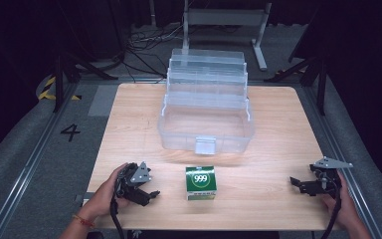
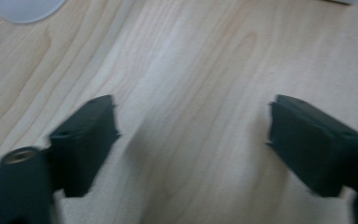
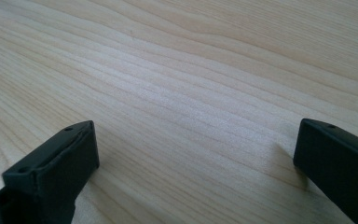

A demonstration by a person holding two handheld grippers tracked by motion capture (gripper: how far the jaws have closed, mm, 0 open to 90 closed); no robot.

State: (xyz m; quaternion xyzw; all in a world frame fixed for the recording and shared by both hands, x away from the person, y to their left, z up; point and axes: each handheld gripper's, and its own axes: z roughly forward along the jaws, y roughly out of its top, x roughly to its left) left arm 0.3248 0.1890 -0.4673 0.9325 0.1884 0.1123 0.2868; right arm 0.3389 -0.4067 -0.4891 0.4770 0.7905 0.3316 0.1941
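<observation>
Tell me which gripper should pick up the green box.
Left, probably. The left gripper lies nearer the green box, jaws open and pointing at it; the right gripper, also open, rests farther off near the table edge.

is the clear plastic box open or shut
Open: the clear plastic box has its tiered trays swung up and back, leaving its main bin bare.

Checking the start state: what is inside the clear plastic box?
The clear plastic box stands open and looks empty; bare table shows through it. Its raised rear trays are too glary to judge.
</observation>
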